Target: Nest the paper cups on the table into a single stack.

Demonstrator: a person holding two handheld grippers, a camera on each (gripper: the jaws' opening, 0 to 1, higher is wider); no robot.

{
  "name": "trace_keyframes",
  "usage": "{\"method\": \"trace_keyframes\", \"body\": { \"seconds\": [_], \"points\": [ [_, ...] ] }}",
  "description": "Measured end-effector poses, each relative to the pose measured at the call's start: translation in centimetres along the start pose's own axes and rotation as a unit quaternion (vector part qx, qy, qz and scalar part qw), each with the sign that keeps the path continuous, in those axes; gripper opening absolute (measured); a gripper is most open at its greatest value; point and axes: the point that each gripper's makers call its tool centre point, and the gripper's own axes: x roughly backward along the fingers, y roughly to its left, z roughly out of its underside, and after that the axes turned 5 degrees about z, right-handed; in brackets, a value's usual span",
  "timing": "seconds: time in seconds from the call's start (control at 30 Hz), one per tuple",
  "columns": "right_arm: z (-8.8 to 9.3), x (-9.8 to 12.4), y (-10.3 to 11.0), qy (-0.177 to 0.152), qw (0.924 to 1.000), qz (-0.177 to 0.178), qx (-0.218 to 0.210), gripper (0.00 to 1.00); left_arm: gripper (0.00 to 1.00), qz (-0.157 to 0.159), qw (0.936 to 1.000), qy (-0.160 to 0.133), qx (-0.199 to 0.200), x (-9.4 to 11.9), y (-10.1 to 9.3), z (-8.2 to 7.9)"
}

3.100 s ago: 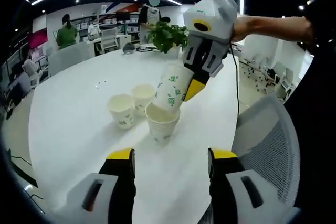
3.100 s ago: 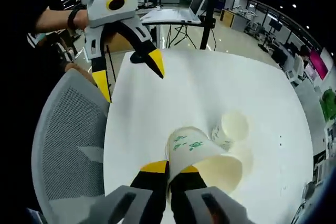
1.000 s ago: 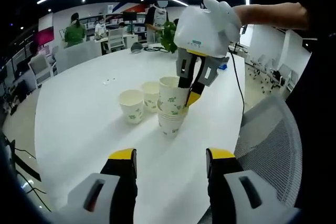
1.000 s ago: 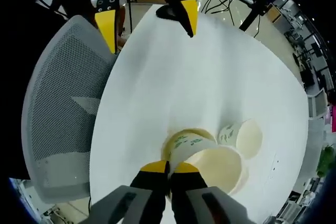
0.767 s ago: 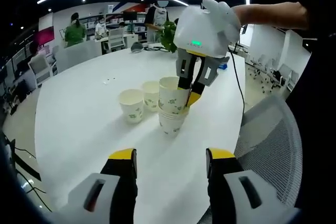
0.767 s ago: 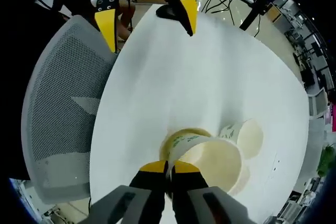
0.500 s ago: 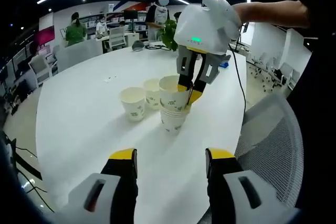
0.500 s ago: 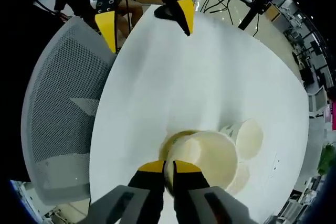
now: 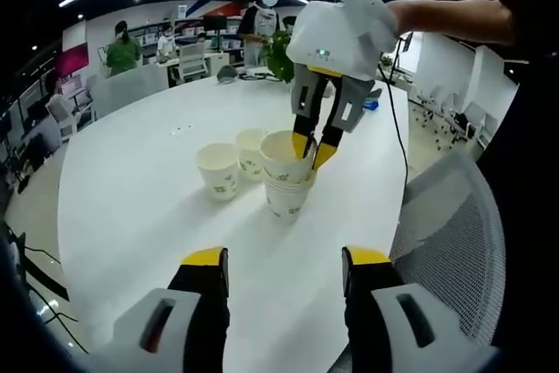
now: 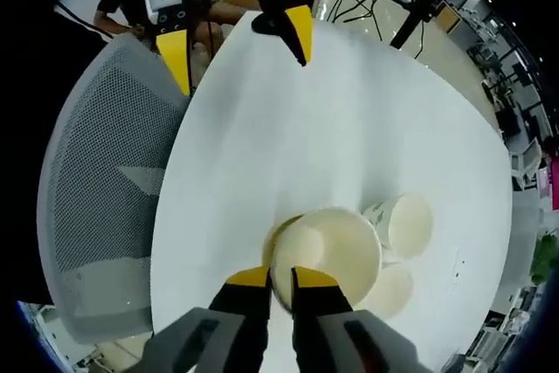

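The cup [image 9: 288,148] has dropped into the stack [image 9: 286,196], right gripper [image 9: 314,148] jaws parted off its rim — lift straight up; left gripper [image 9: 278,270] waits open.

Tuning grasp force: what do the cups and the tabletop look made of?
Cream cups with green print: thin paper, matte, rolled rims; looks crushable. Round white tabletop: hard and smooth, faint sheen with soft reflections, probably laminate, though I can't be sure. Right hand-held gripper straddles the top cup's rim, jaws slightly apart.

Two nested cream paper cups [image 9: 286,179] with green print, upright, two single cups [image 9: 218,171] touching just beside them on white table [image 9: 131,189]
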Motion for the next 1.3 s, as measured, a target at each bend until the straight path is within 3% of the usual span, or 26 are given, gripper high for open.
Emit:
{"method": "trace_keyframes", "body": {
  "seconds": [1.07, 1.3],
  "points": [
    [0.8, 3.0, -0.1, -0.019, 0.9994, 0.028, -0.012, 0.10, 0.51, 0.005, 0.9998, 0.010, -0.016, -0.5, -0.5, -0.4],
    [0.7, 3.5, -0.6, -0.036, 0.9984, 0.035, -0.028, 0.11, 0.51, 0.005, 0.9998, 0.009, -0.018, -0.5, -0.8, -0.8]
  ]
}}
